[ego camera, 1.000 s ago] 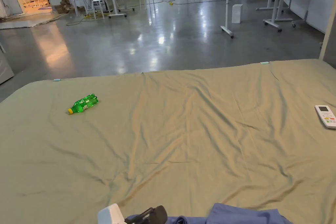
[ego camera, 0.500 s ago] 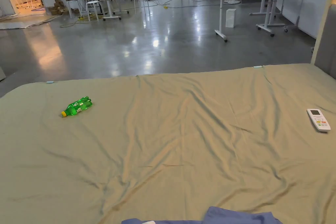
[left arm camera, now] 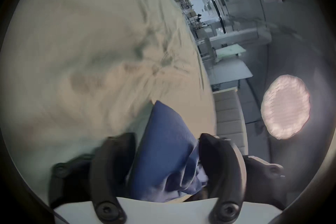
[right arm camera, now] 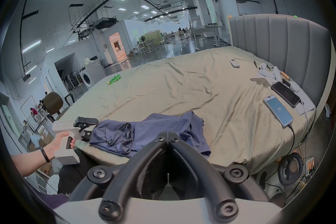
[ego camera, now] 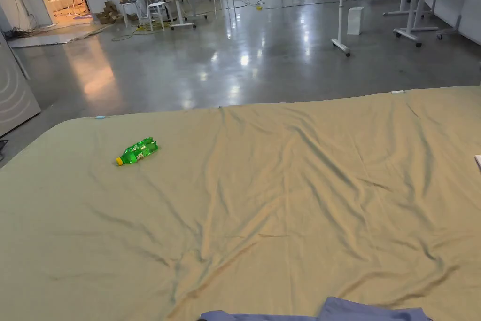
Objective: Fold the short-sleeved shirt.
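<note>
— Blue shirt (ego camera: 371, 311) lies crumpled at the bed's (ego camera: 263, 204) near edge, head view; green bottle (ego camera: 137, 151) far left. Left gripper view?

— My left gripper (left arm camera: 167, 148) stands wide, cloth between its jaws. Right gripper view: my right gripper (right arm camera: 168, 138) closed, empty, above the shirt.

Plain blue shirt (right arm camera: 149, 134) on a plain khaki-tan bed sheet (ego camera: 282, 195).

The shirt is solid dusty blue with no print. A green bottle (ego camera: 137, 151) has a yellow cap. Both grippers have black jaws on white bodies: left gripper (left arm camera: 167, 158), right gripper (right arm camera: 168, 138). The headboard (right arm camera: 283, 42) is grey with vertical ribs. The floor (ego camera: 244, 58) is glossy grey.
</note>
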